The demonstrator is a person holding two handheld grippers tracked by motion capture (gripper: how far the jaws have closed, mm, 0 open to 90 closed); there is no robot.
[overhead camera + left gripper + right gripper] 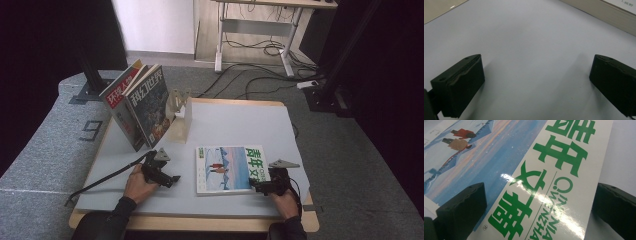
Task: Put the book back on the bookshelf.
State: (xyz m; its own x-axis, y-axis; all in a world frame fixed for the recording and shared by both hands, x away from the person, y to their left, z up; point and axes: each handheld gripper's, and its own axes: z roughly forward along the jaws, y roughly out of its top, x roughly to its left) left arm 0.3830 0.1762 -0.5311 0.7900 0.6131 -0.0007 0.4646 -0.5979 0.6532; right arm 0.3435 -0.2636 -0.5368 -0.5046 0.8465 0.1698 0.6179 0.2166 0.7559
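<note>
I held my right gripper [256, 186] with its fingers wide open over the magazine [227, 169] lying flat near the table's [240, 120] front edge, ready to grab it, while my left gripper [172, 179] waited open beside it.

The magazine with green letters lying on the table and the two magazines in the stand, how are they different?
The green-lettered magazine lies flat on the table; the two magazines in the stand stand up, leaning. The flat one's cover is pale with a snowy picture; the standing ones have a red cover and a dark one. The right gripper is at the flat one's edge, while both grippers are away from the standing ones. All are magazines with big Chinese titles.
</note>
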